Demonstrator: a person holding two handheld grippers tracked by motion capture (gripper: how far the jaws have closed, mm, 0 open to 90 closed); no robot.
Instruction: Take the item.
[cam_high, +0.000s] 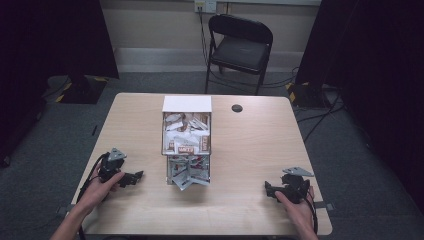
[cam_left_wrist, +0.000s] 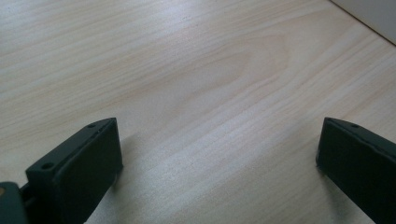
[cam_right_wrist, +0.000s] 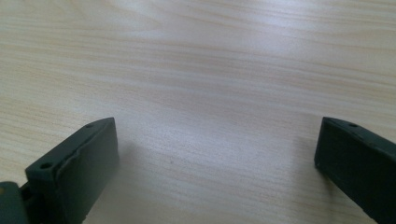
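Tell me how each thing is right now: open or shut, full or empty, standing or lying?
left gripper: open, resting on the table, holding nothing.
right gripper: open, resting on the table, holding nothing.
box: open, flap up, full of small packets.
packets: spilled in a pile at the box's near end.
folding chair: unfolded, standing, nobody on it.
table: standing, with a small dark disc lying flat.

Beyond the pale wooden table (cam_high: 260, 145) stands a black folding chair (cam_high: 240, 47) against the cream wall. A small round black disc (cam_high: 237, 108) lies on the tabletop's far side. Grey carpet (cam_high: 150, 82) covers the floor, cables trailing at right.
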